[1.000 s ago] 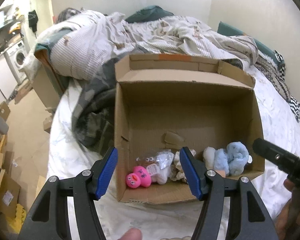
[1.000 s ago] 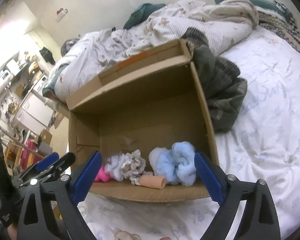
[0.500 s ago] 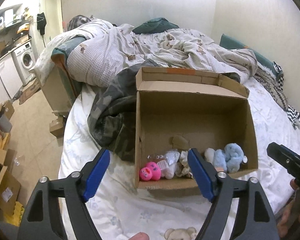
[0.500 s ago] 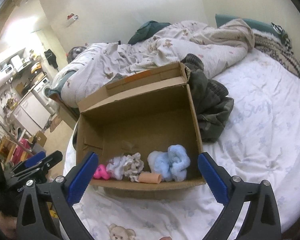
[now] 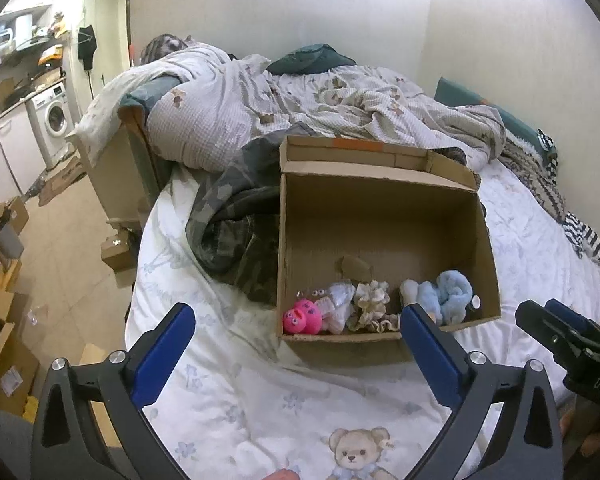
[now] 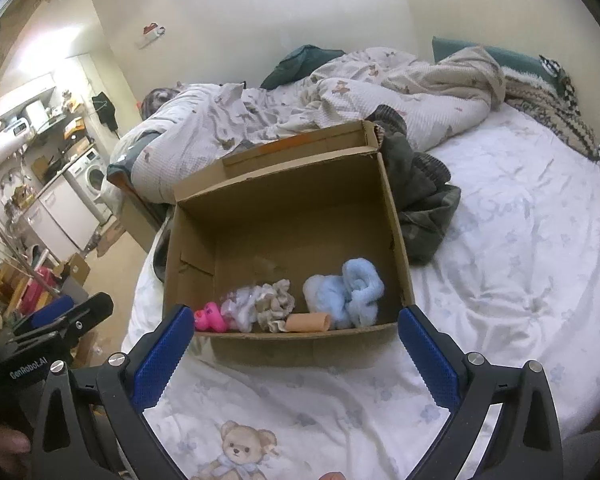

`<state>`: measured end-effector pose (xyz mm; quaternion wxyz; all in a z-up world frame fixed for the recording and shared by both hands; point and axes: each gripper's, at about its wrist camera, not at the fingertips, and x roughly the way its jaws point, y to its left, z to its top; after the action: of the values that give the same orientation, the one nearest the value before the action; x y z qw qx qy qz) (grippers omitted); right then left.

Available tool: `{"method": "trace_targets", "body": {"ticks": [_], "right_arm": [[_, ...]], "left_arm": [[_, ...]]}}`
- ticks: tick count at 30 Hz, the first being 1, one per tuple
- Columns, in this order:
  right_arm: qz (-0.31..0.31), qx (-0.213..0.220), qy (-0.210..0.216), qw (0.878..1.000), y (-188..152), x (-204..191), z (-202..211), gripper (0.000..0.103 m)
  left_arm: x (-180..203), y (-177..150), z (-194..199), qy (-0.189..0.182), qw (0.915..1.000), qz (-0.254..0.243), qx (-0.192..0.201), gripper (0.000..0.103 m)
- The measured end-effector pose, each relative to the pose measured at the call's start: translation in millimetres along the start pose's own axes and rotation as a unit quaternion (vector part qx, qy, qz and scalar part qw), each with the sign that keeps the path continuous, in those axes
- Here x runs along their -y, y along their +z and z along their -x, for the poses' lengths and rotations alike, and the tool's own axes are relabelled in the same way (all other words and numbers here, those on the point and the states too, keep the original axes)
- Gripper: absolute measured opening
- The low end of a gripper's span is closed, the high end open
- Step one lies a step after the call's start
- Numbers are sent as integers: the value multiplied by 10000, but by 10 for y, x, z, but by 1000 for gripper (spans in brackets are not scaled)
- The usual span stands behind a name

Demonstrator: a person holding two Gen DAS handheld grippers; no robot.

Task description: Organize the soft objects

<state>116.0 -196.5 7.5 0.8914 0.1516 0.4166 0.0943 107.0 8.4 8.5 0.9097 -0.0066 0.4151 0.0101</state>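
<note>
My left claw [image 5: 294, 336] is spread wide and holds nothing; its blue-padded fingers [image 5: 162, 348] hang over the white flower-printed bed sheet [image 5: 228, 384]. My right claw [image 6: 292, 340] is spread just as wide and is also empty.

Straight ahead of both claws, beyond the fingertips, an open brown cardboard box [image 5: 380, 216] sits on the bed. The soft objects lie in a row along the box wall nearest the claws. From the left-claw side to the right-claw side they are: a bright pink plush toy with dark eyes [image 5: 303, 316], a crumpled white cloth bundle [image 5: 340, 304], a beige ruffled fabric piece [image 5: 370, 300], and a fluffy light-blue and white plush [image 5: 444, 294]. In the right wrist view a small peach-coloured roll [image 6: 309, 322] rests against that near wall, touching the blue plush.

A dark camouflage-patterned garment [image 5: 236, 232] lies beside the box on the left-claw side. Beyond the box is a rumpled white quilt with bear prints [image 5: 300, 104].
</note>
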Motion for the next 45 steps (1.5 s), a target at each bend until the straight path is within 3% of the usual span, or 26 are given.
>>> {"method": "trace_targets", "body": {"ticks": [13,45], "right_arm": [[253,-13,-366,9990,-42,-66,-111,103],[371,-14,-464,9982,-84,-93,-143,103]], "left_arm": [[62,-80,-37,-72,9999,-121,-91,102],[97,-138,-64,-106,9997,-187,-109,102]]}}
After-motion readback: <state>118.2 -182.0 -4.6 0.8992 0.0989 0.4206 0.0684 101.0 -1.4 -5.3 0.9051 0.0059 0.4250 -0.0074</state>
